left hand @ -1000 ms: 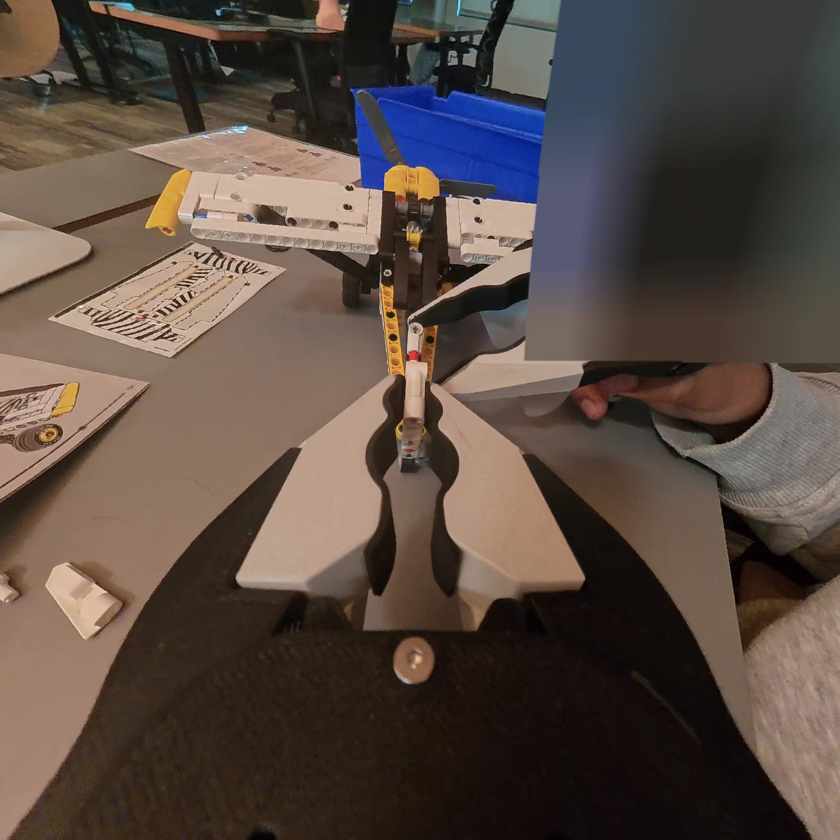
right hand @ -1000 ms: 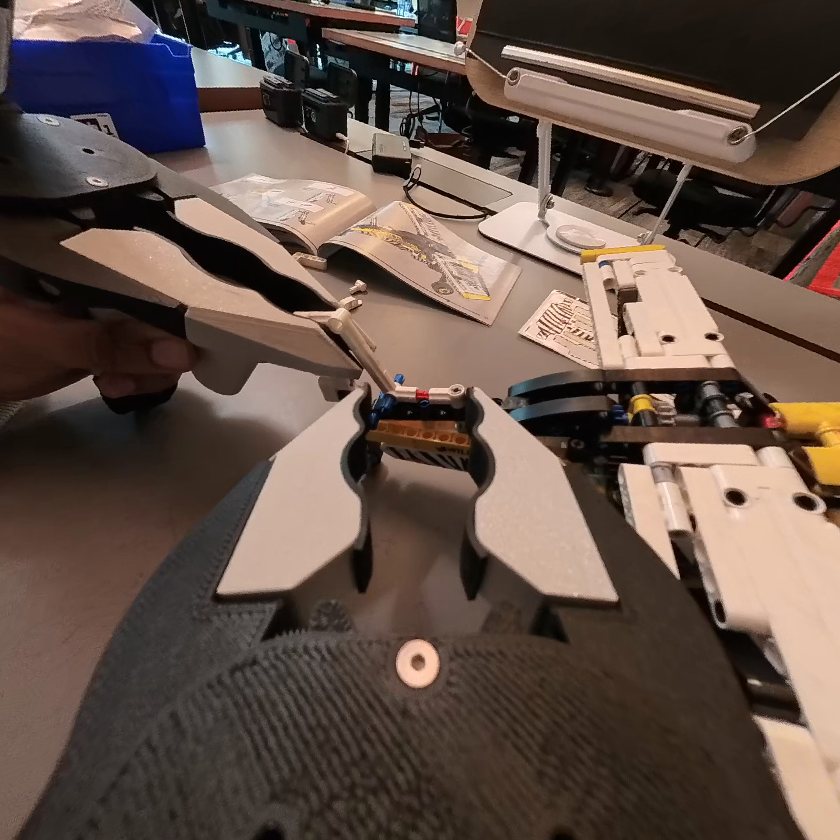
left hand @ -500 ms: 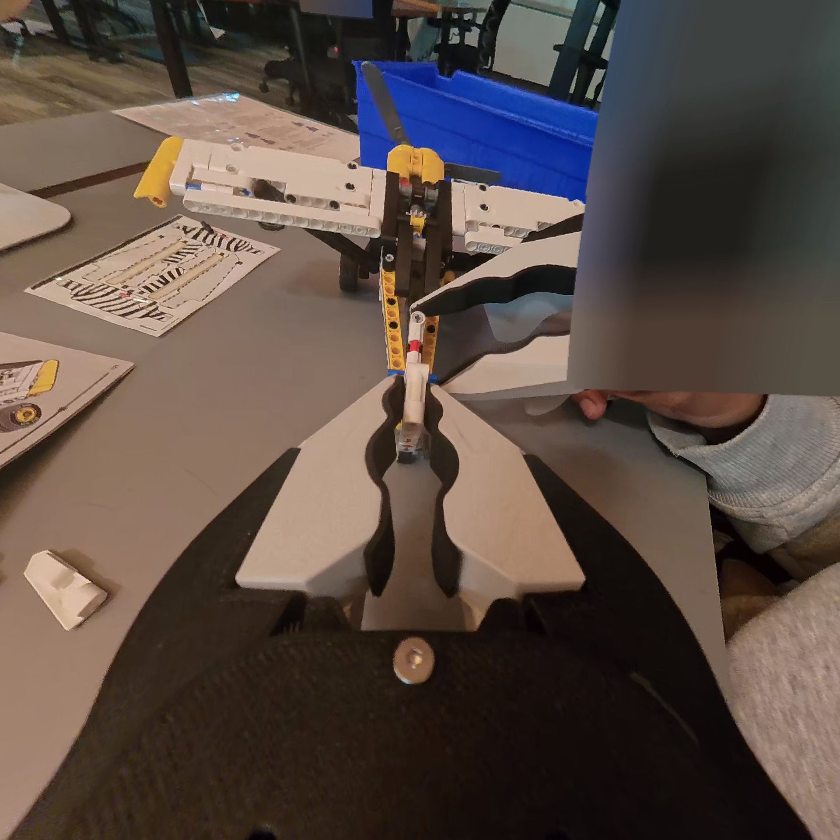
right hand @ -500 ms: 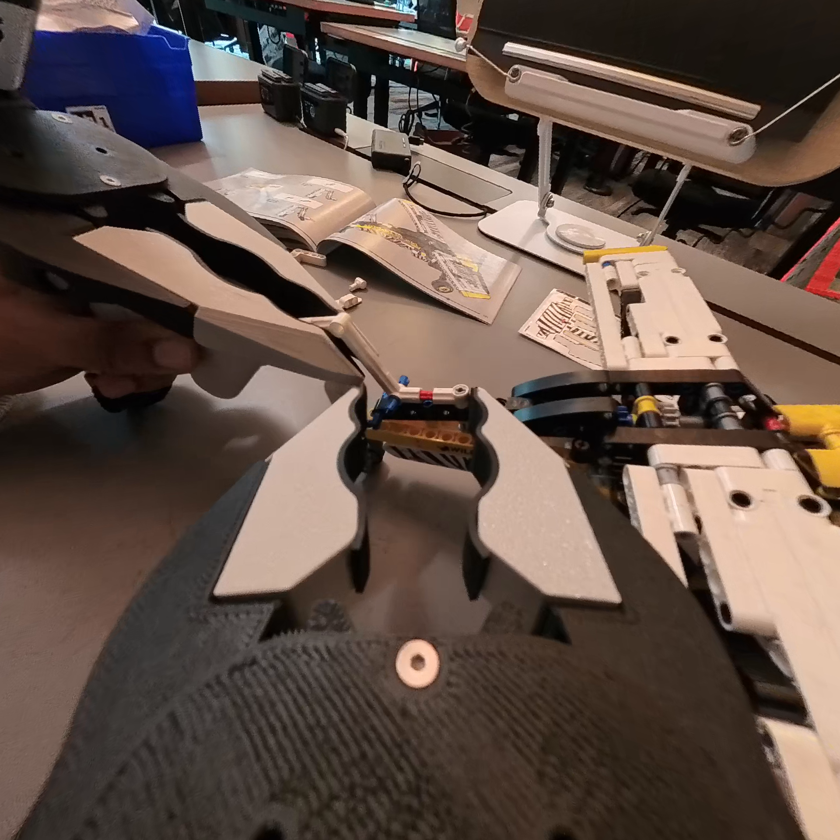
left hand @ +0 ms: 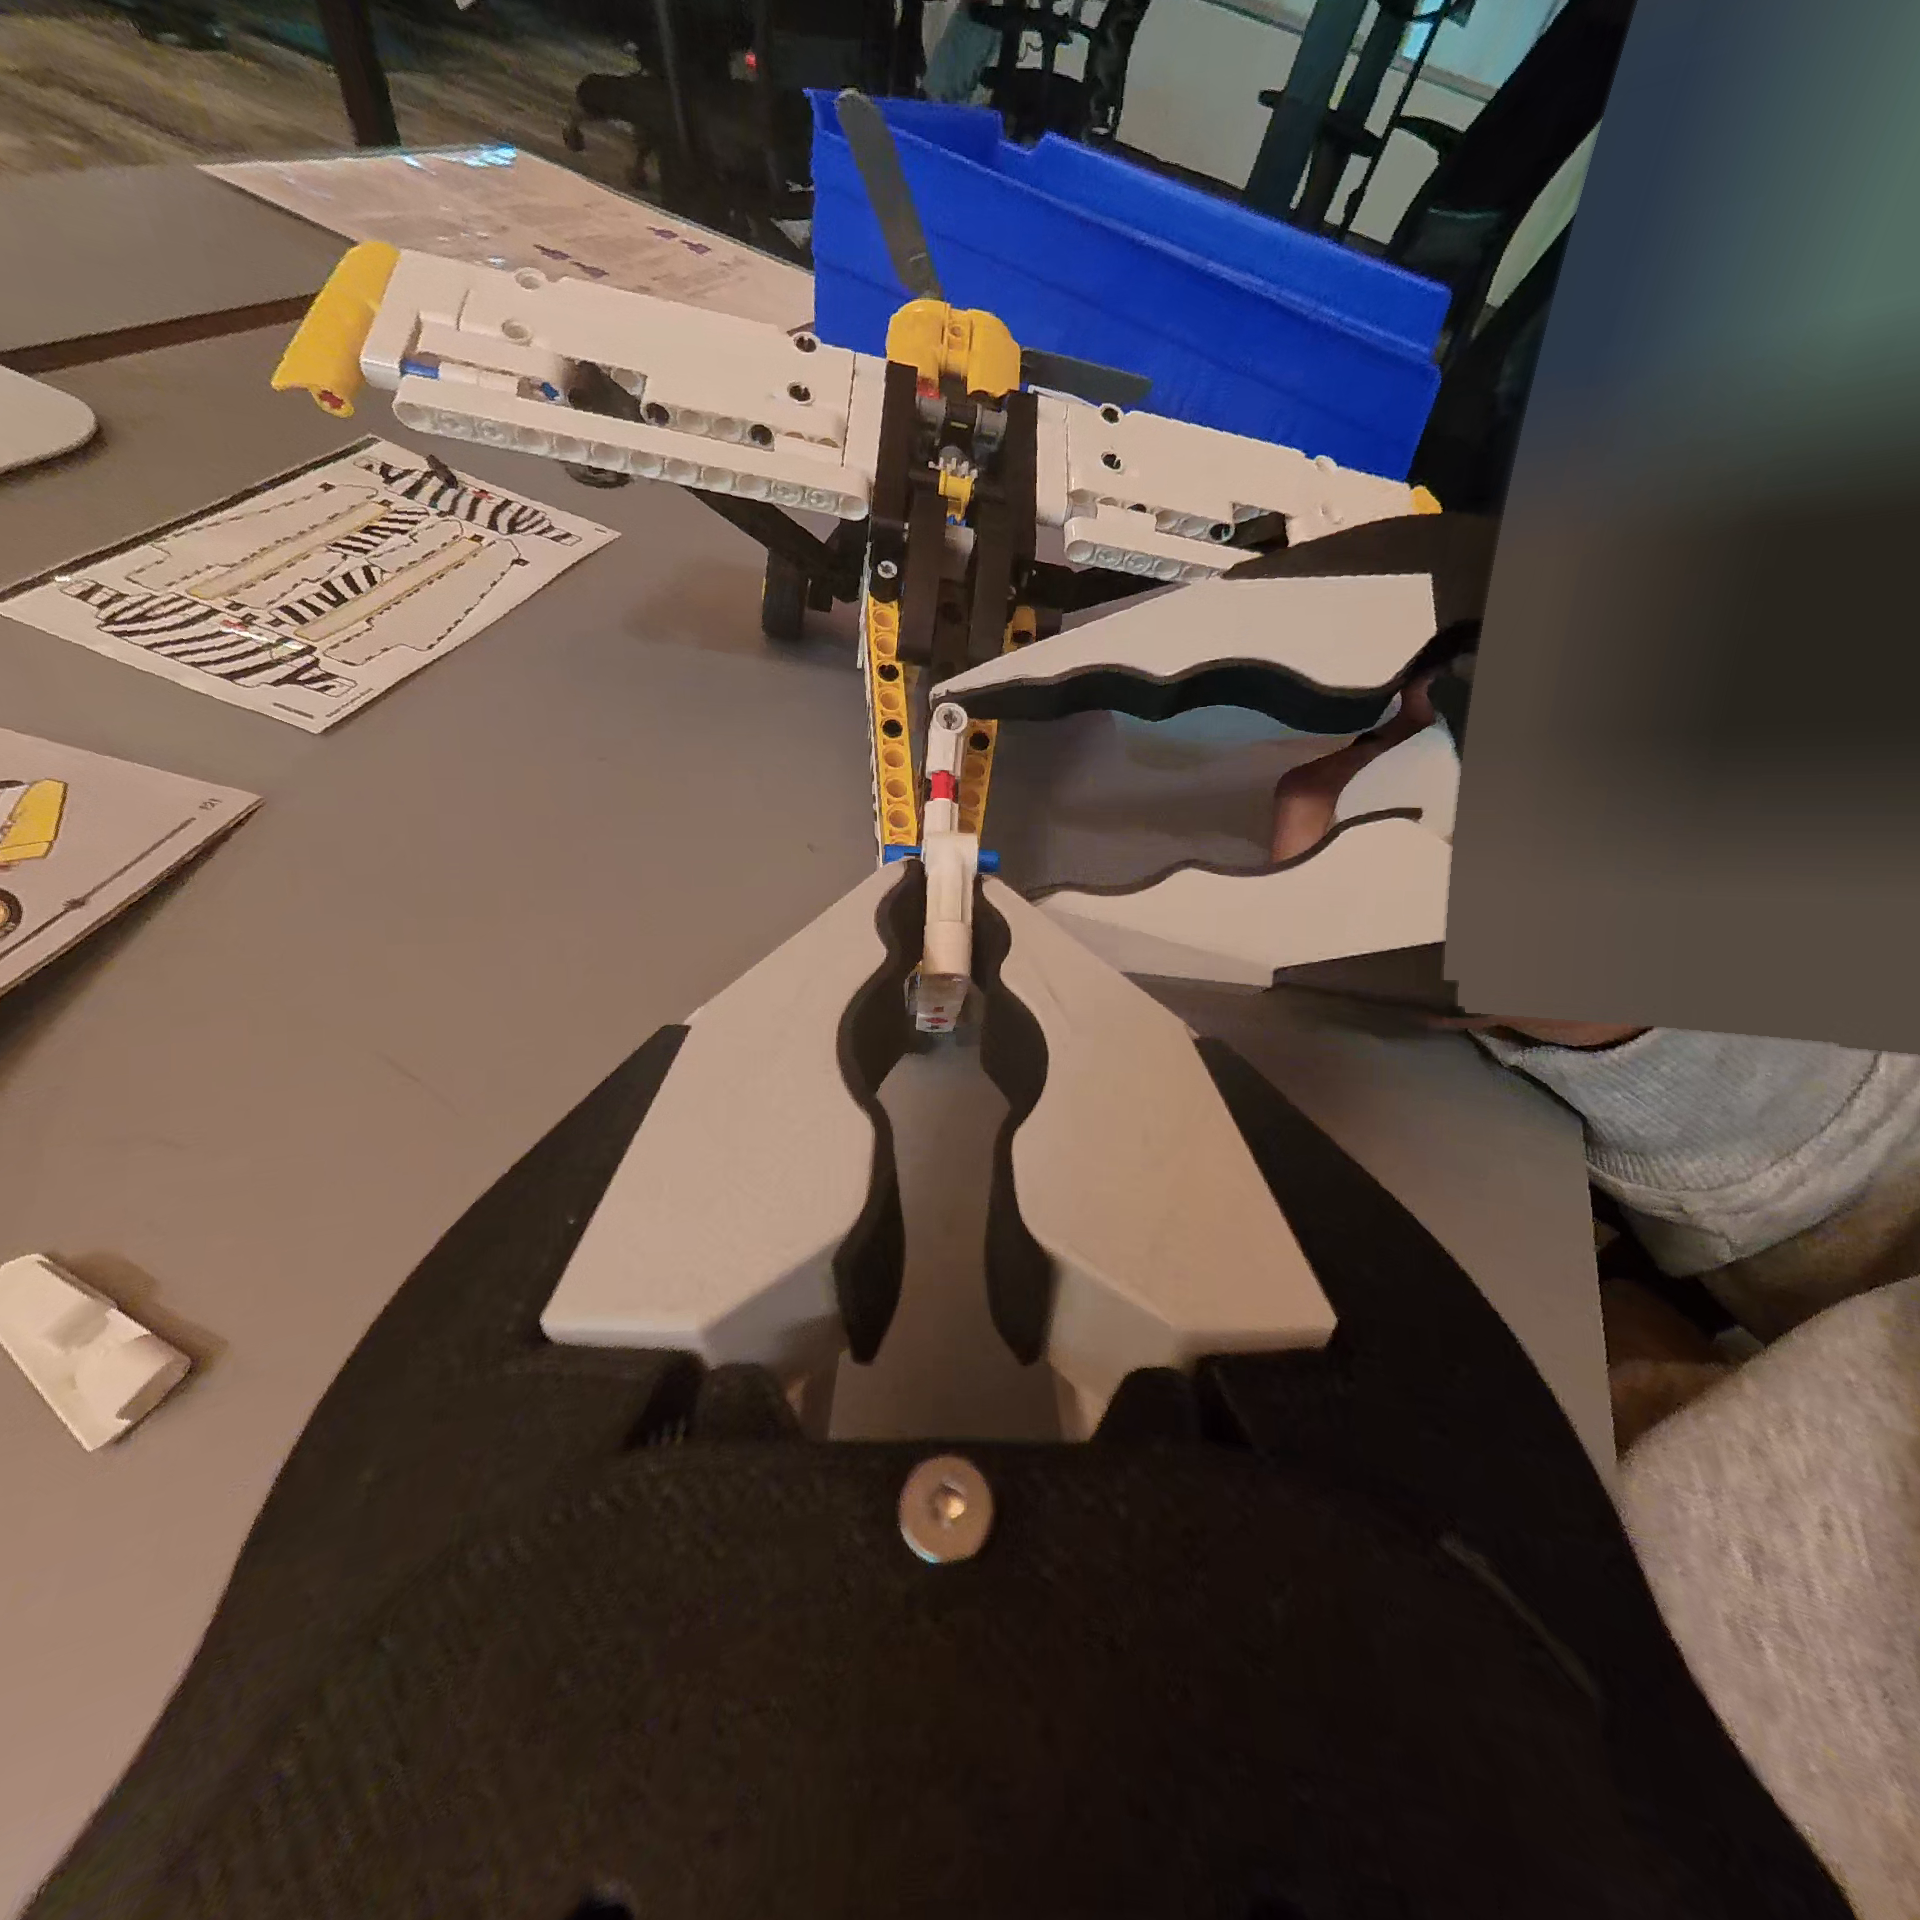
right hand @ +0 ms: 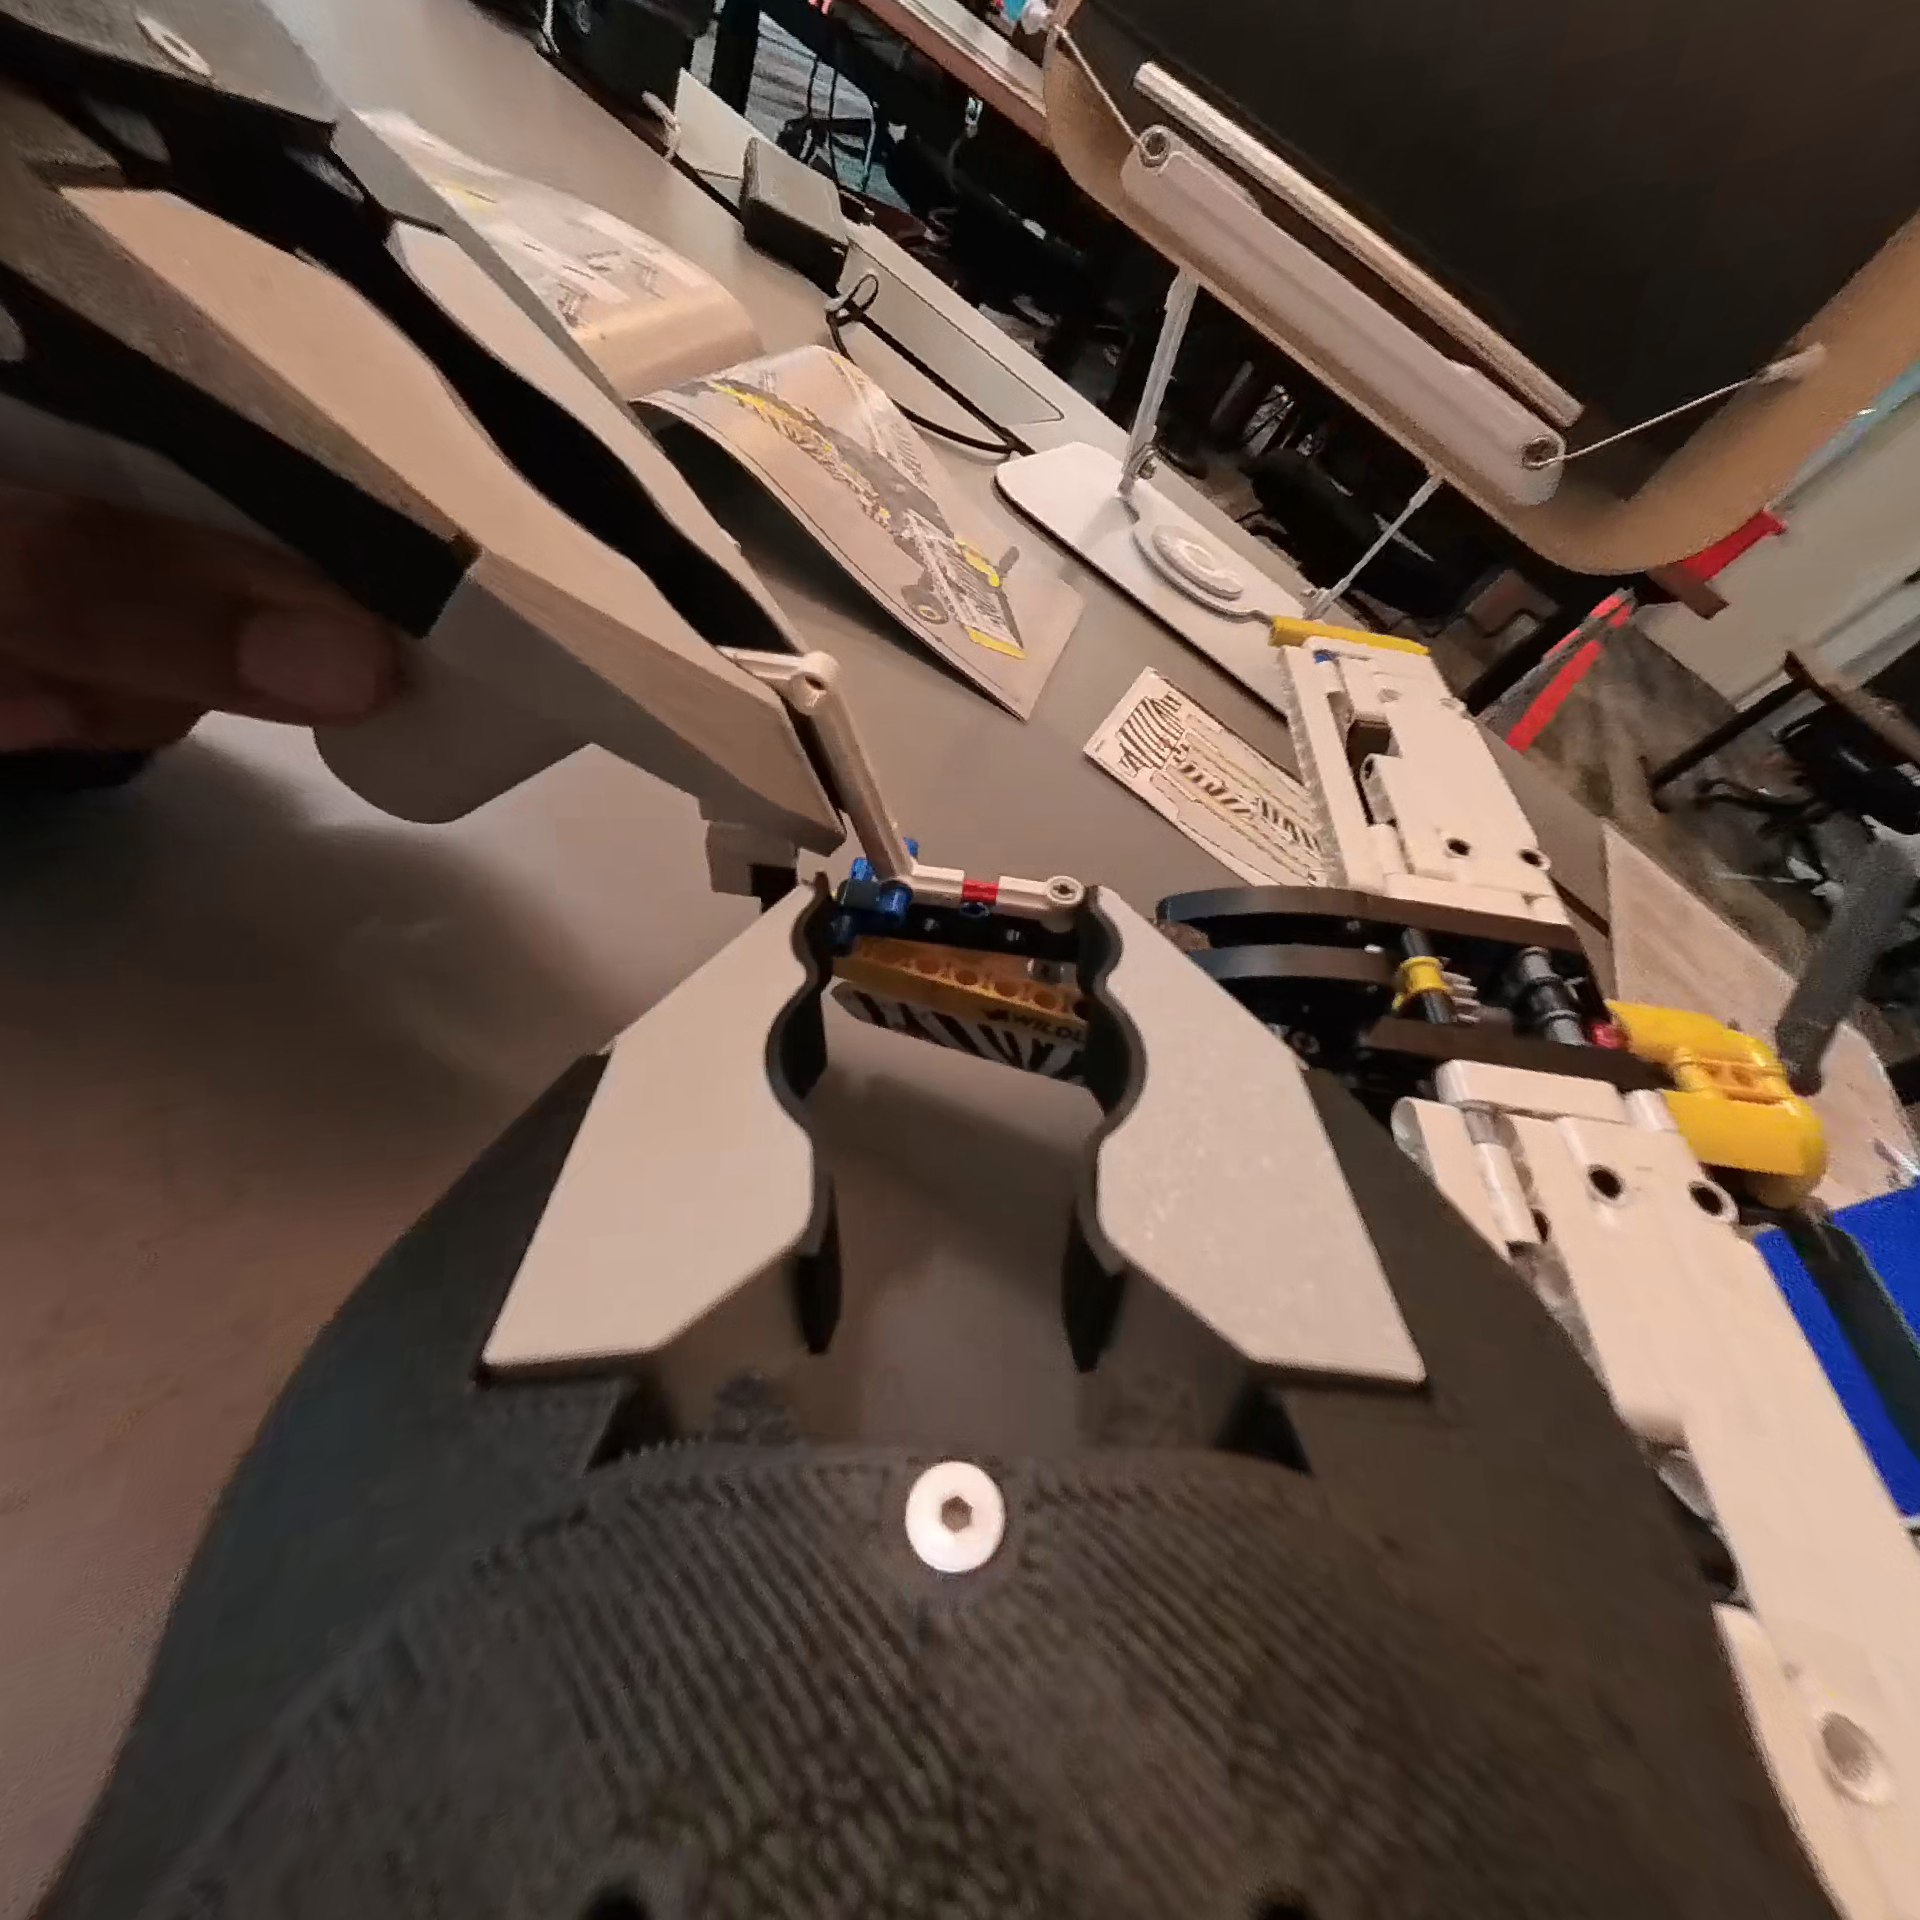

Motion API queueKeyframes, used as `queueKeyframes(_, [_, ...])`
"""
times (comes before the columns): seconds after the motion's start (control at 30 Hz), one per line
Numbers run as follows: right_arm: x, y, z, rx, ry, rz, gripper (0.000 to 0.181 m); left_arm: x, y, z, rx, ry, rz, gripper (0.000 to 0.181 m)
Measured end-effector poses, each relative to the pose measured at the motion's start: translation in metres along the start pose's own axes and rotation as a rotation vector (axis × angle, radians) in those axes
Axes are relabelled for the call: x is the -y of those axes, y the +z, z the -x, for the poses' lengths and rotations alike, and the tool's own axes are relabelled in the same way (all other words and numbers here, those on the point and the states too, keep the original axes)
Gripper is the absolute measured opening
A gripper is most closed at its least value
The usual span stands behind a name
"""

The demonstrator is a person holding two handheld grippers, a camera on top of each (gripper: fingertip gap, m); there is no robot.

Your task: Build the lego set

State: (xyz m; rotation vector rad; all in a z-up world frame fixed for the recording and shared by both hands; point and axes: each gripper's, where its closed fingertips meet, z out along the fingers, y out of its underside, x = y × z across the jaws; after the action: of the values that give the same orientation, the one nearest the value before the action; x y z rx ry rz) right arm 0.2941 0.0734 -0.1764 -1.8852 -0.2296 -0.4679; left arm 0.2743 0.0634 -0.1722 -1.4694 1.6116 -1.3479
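Note:
A lego plane [left hand: 665, 416] with white wings, a black body and a yellow nose stands on the grey table [left hand: 520, 935]. Its yellow tail beam [left hand: 888, 727] points at me. My left gripper [left hand: 945, 883] is shut on one end of a white angled beam [left hand: 948, 904]. The beam's elbow sits at the tail's end by a blue pin [right hand: 868, 899]. My right gripper [right hand: 956, 914] is shut across the tail [right hand: 966, 977] from the side. It also shows in the left wrist view [left hand: 987, 800]. The left gripper [right hand: 790, 769] shows at upper left in the right wrist view.
A sticker sheet [left hand: 301, 582] and an instruction booklet [right hand: 862, 488] lie left of the plane. A loose white piece [left hand: 94, 1351] lies at near left. A blue bin [left hand: 1122, 281] stands behind the plane. A lamp base [right hand: 1174, 540] is farther off. A person's sleeve [left hand: 1714, 1143] is at right. Both grippers' tips are close together, under 4 cm apart. The lego plane [left hand: 665, 416] is about 9 centimetres from my right fingertips. My right wrist view [right hand: 1368, 770] looks at it from another angle.
The left gripper has lifted its end of the white beam, which now stands steeper over the tail. The right wrist view has tilted and the plane with it. Both grips are unchanged.

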Motion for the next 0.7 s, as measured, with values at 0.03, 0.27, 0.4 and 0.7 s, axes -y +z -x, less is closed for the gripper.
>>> queueKeyframes(0.03, [0.0000, -0.0003, -0.0005, 0.003, 0.008, -0.001, 0.046, -0.0001, 0.0002, -0.0003, 0.002, 0.005, 0.001, 0.006])
queueKeyframes(0.27, [0.0007, -0.0011, -0.0056, 0.005, 0.058, -0.011, 0.037, 0.0009, 0.0009, -0.0013, 0.016, 0.041, -0.002, 0.006])
queueKeyframes(0.4, [0.0010, -0.0010, -0.0058, 0.006, 0.061, -0.013, 0.037, 0.0013, 0.0008, -0.0011, 0.020, 0.054, -0.003, 0.006])
queueKeyframes(0.7, [0.0011, -0.0009, -0.0058, 0.006, 0.062, -0.013, 0.036, 0.0017, 0.0006, -0.0008, 0.012, 0.089, 0.012, 0.006])
